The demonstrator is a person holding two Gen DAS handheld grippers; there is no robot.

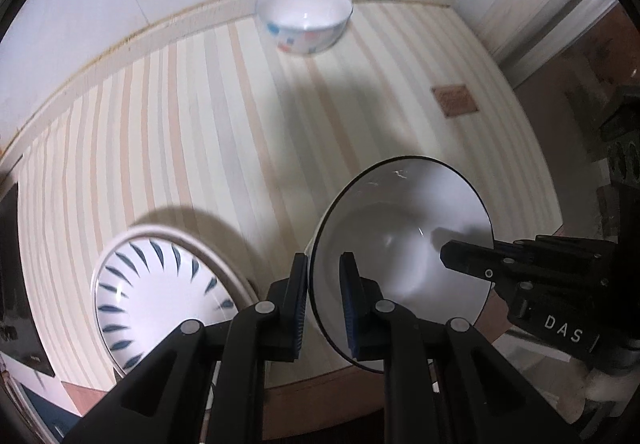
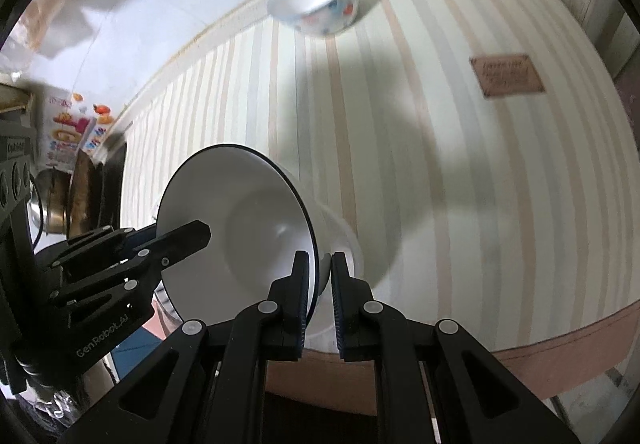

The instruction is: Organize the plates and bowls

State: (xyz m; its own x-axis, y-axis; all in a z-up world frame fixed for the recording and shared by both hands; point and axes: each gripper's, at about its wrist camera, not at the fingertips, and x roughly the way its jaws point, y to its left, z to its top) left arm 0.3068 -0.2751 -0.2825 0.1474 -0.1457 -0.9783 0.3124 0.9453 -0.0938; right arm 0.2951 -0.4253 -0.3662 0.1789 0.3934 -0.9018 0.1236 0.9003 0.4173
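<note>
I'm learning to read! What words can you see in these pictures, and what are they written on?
"DAS": on the right gripper body, seen from the left wrist.
"GenRobot.AI": on the left gripper body, seen from the right wrist.
Brown label on the striped tablecloth: has writing, too blurred to read.
Colourful package at far left: print too blurred to read.

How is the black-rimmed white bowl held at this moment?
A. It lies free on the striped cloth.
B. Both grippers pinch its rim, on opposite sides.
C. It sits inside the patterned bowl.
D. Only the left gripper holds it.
B: the left gripper and the right gripper each pinch the rim of the black-rimmed bowl, which is tilted.
</note>
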